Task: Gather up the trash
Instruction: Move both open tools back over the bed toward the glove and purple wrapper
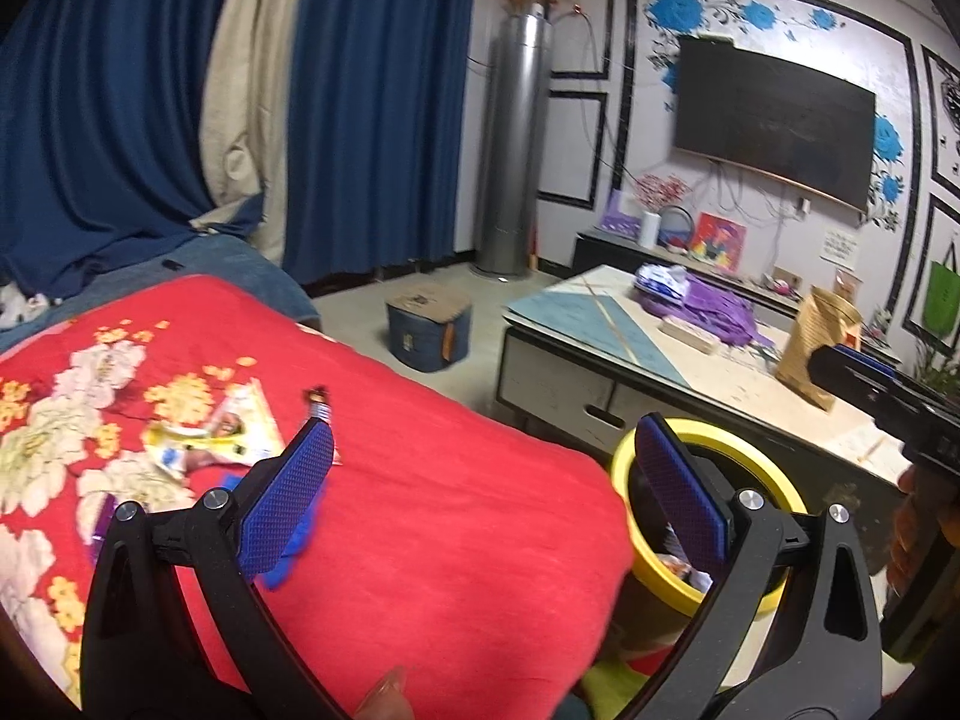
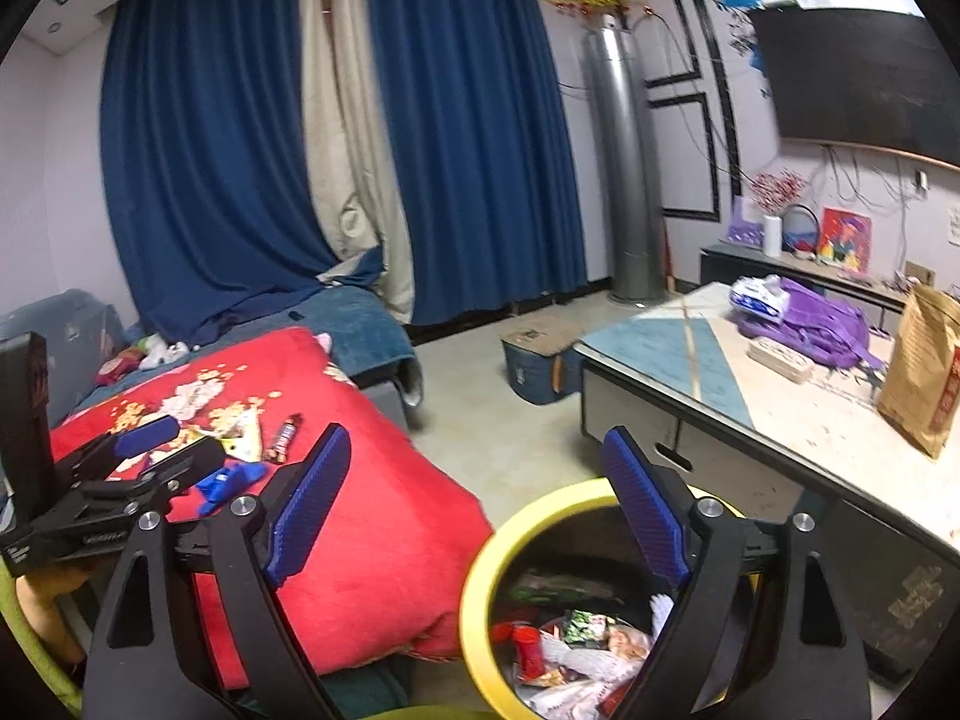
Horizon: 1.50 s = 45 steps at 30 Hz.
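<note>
Nearest the right tongs (image 2: 474, 501), whose blue pads stand wide apart with nothing between them, is the yellow-rimmed bin (image 2: 480, 546), its rim just below the right pad; inside lie crumpled wrappers (image 2: 576, 648) in a loose heap. The left tongs (image 1: 480, 483) are likewise spread open and empty, the left pad over the red flowered blanket (image 1: 450, 510), the right pad in front of the bin's rim. On the blanket, just beyond the left tongs, the remaining trash lies together: a blue scrap (image 2: 225, 483) nearest, a yellow-and-white snack packet (image 1: 222, 432) behind it, and a brown candy-bar wrapper (image 2: 285, 435) just to its right. To the right of the bin stands the low counter (image 2: 672, 348), its near corner close by the rim, carrying a brown paper bag (image 2: 924, 372), a purple backpack (image 2: 822, 324) and a white plastic bag (image 2: 759, 297). A small blue box (image 2: 537, 369) sits on the floor between bed and counter. Farther off are the tall silver cylinder (image 2: 627, 168), the blue curtains (image 2: 198, 168) and the wall television (image 2: 864, 72).
</note>
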Tool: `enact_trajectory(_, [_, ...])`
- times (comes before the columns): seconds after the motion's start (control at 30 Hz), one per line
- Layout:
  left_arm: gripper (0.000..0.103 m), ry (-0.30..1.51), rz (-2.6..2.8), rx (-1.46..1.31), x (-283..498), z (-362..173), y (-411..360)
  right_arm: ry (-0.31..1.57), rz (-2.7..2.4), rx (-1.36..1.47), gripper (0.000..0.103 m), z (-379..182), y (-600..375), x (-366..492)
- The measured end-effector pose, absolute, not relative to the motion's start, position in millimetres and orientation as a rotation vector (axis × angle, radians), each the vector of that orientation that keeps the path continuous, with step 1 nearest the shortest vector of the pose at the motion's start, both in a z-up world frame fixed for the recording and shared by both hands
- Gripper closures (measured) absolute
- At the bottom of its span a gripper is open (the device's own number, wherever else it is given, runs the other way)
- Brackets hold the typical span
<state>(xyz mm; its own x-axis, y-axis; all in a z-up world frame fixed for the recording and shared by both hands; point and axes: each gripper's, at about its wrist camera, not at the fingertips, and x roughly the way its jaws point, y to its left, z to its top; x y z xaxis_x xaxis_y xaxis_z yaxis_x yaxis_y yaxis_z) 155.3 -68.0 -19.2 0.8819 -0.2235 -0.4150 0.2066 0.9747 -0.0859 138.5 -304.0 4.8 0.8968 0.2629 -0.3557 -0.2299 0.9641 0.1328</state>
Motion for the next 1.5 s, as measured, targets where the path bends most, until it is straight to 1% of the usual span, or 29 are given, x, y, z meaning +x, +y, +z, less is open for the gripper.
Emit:
enact_trajectory(0.53, [0.011, 0.357, -0.077, -0.083, 145, 1, -8, 0.386, 0.398, -0.001, 0.017, 18, -229, 141])
enact_trajectory(0.87, [0.011, 0.362, -0.013, -0.092, 140, 2, 26, 0.411, 0.467, -0.042, 0.017, 15, -190, 148])
enact_trajectory(1.23, [0.011, 0.444, 0.07, -0.128, 153, -7, 75, 0.481, 0.535, -0.066, 0.017, -4, -129, 177])
enact_trajectory(1.4, [0.011, 0.546, 0.102, -0.207, 163, -24, 111, 0.556, 0.571, -0.072, 0.017, -22, -101, 202])
enact_trajectory(1.47, [0.011, 0.589, 0.095, -0.239, 166, -33, 123, 0.588, 0.582, -0.061, 0.018, -29, -93, 209])
enact_trajectory(1.5, [0.013, 0.604, 0.085, -0.252, 167, -36, 126, 0.606, 0.591, -0.056, 0.021, -33, -88, 214])
